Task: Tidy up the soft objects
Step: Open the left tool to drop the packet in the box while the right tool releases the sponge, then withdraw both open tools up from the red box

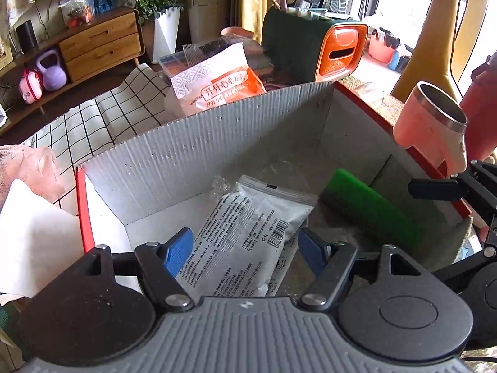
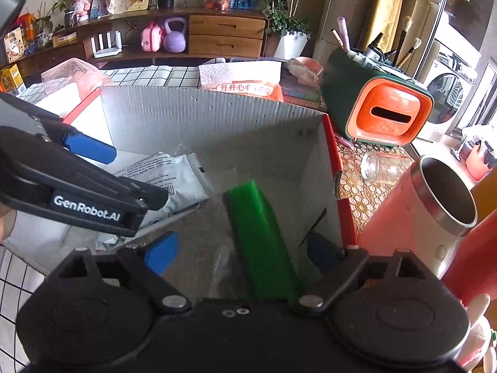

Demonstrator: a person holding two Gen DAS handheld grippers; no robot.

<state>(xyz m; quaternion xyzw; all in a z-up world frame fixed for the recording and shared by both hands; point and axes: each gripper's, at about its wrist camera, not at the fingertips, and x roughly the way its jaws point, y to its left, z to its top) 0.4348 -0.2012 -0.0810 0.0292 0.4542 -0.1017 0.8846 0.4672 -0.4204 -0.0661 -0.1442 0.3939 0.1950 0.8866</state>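
Note:
An open cardboard box [image 1: 217, 143] with red outer sides stands on the table; it also shows in the right wrist view [image 2: 217, 124]. Inside lie a white printed soft pack [image 1: 245, 236] [image 2: 174, 174] and a green-topped scouring sponge [image 1: 372, 208] [image 2: 264, 242]. My left gripper [image 1: 245, 251] is open, its blue fingers either side of the white pack, not pressing it. My right gripper [image 2: 242, 253] is open, its fingers wide apart of the green sponge. The left gripper shows in the right wrist view [image 2: 90, 149] at the left.
An orange-and-white tissue pack [image 1: 217, 84] lies behind the box. A pink steel-lined cup [image 1: 435, 121] [image 2: 428, 205] stands right of it. A green-orange organiser [image 2: 382, 105], a glass jar [image 2: 382, 164], a pink mesh bag [image 1: 28, 168] and white foam [image 1: 34, 233] surround it.

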